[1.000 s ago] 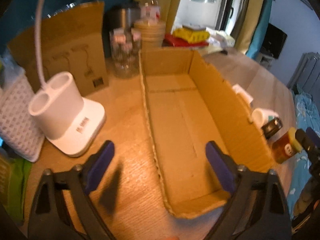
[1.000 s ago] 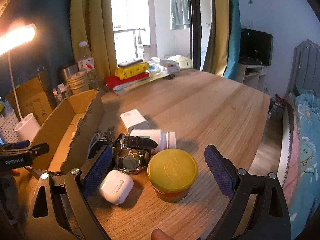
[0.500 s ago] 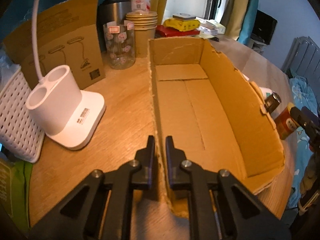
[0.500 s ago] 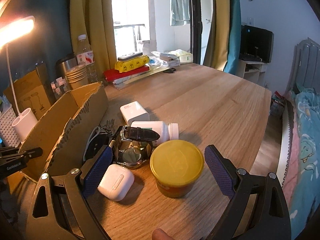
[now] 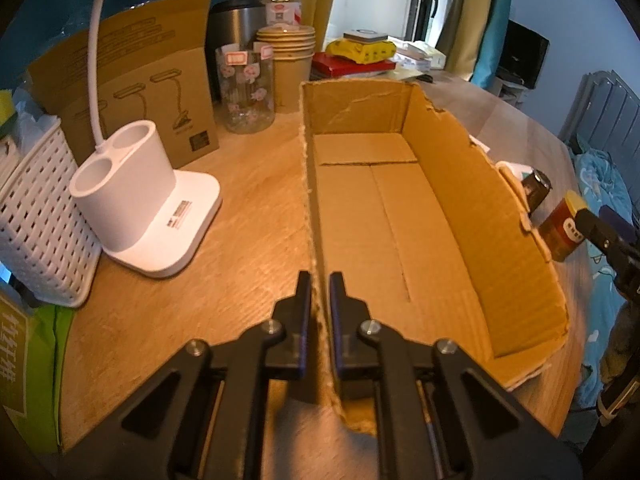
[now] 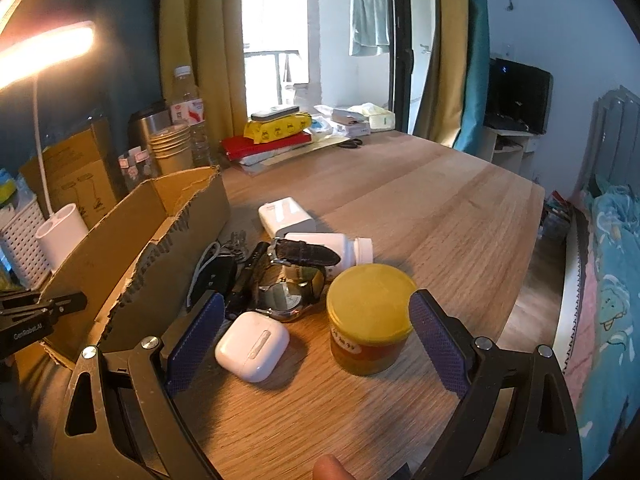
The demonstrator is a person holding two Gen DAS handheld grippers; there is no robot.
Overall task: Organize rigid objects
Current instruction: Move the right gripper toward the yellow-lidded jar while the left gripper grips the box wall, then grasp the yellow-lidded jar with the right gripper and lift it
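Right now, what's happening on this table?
A person is sorting small items into the cardboard box. The left tongs are clamped shut on the box's left wall, holding it. The right tongs hang open above the yellow-lidded jar and white earbud case, gripping nothing. The watch and white bottle lie outside too; the box holds nothing yet.
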